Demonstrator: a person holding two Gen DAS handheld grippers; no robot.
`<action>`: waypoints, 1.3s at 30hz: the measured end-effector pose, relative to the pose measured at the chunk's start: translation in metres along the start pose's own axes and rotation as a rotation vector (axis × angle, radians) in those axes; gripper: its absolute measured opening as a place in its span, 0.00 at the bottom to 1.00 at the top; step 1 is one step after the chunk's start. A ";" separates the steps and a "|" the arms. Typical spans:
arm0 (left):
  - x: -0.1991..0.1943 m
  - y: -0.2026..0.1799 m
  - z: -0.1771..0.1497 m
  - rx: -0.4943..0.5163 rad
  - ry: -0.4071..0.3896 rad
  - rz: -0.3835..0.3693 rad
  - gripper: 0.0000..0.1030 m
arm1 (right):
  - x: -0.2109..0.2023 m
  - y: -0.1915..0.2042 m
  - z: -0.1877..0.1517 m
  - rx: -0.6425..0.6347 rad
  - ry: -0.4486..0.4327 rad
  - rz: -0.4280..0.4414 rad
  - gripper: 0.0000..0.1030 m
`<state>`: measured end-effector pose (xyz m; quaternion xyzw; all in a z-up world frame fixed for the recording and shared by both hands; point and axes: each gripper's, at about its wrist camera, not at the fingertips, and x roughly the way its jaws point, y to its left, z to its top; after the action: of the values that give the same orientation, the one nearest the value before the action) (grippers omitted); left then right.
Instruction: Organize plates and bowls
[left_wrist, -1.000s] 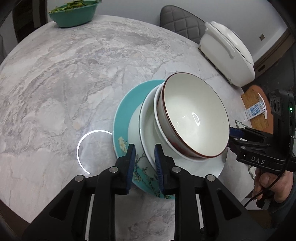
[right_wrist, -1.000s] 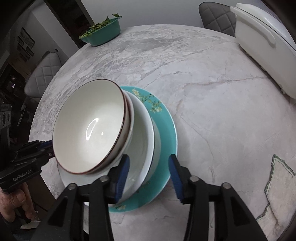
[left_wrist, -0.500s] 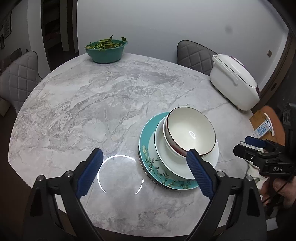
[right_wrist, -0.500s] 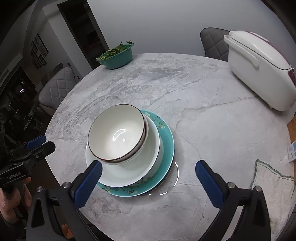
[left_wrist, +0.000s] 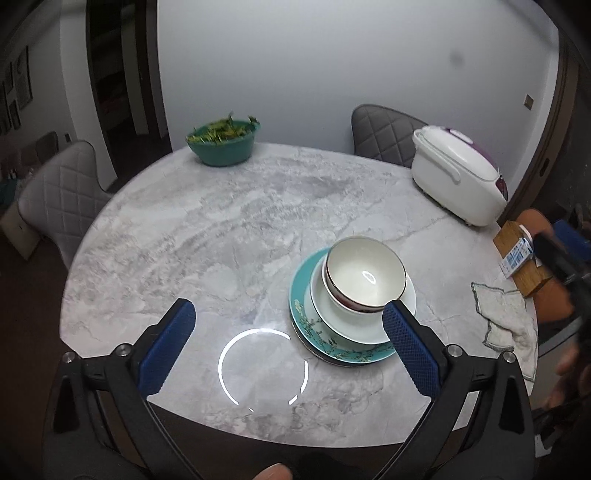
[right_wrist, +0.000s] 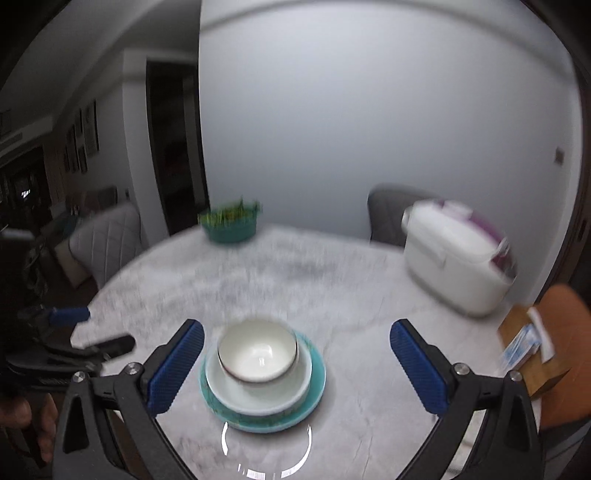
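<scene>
A stack stands on the round marble table (left_wrist: 221, 229): a teal flowered plate (left_wrist: 301, 314) at the bottom, a white dish (left_wrist: 354, 328) on it, and a white bowl with a dark rim (left_wrist: 364, 275) on top. The stack also shows in the blurred right wrist view, bowl (right_wrist: 257, 349) uppermost. My left gripper (left_wrist: 288, 341) is open and empty, held back above the table's near edge. My right gripper (right_wrist: 295, 363) is open and empty, also drawn back from the stack. The right gripper shows blurred at the left wrist view's right edge (left_wrist: 565, 254).
A teal bowl of greens (left_wrist: 221, 142) sits at the table's far side. A white rice cooker (left_wrist: 456, 179) is at the far right. A grey-edged cloth (left_wrist: 504, 314) lies at the right edge by a wooden box (left_wrist: 517, 254). Quilted chairs (left_wrist: 62, 199) surround the table.
Both grippers opened wide and pulled back and up from the stack. The stack stays on the table. The right wrist view is now motion-blurred.
</scene>
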<state>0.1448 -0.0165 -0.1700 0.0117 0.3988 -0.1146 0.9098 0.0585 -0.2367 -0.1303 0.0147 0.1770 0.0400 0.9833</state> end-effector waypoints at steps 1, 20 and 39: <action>-0.008 0.001 0.001 -0.006 -0.012 -0.005 1.00 | -0.015 0.004 0.006 0.006 -0.044 -0.033 1.00; -0.077 -0.060 -0.004 -0.089 0.110 0.066 1.00 | -0.065 -0.007 0.016 0.088 0.114 0.017 1.00; -0.105 -0.107 -0.001 -0.098 0.110 0.162 1.00 | -0.057 -0.028 0.017 0.052 0.233 -0.036 1.00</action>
<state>0.0522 -0.0992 -0.0867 0.0057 0.4508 -0.0205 0.8924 0.0131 -0.2699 -0.0953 0.0323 0.2913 0.0193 0.9559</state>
